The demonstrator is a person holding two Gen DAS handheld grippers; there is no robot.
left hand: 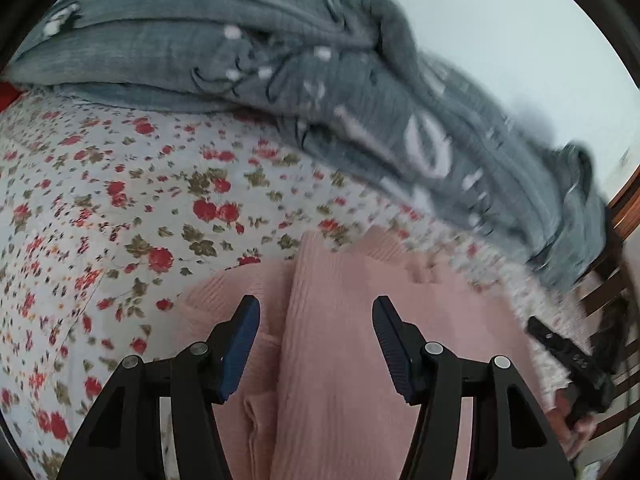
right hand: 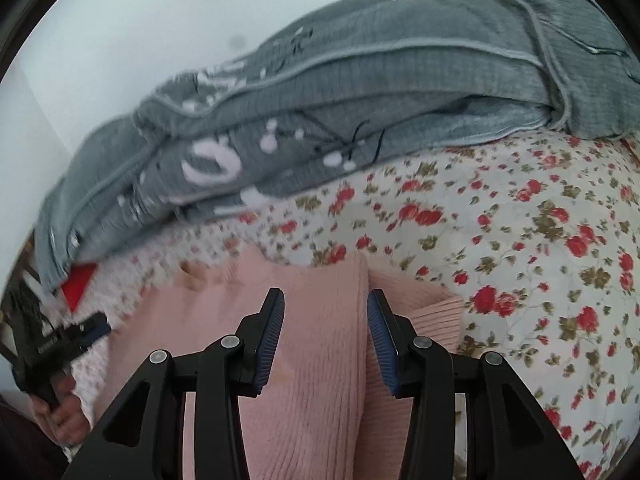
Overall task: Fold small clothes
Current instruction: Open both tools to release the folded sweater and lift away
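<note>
A pink ribbed knit garment (left hand: 340, 340) lies flat on a bed covered by a white sheet with red flowers (left hand: 120, 208), close under both cameras. A lengthwise fold in the knit runs up its middle, and a ribbed cuff or hem (right hand: 436, 320) sticks out toward the flowered sheet in the right wrist view.

The left gripper (left hand: 316, 344) hovers over the garment with its fingers spread apart and nothing between them. The right gripper (right hand: 326, 338) is likewise above the pink knit, fingers parted and empty (the fold line sits just inside its right finger).

Beyond the garment, a bunched grey blanket with white markings (left hand: 280, 80) lies across the far part of the bed, against a pale wall (right hand: 140, 20).
</note>
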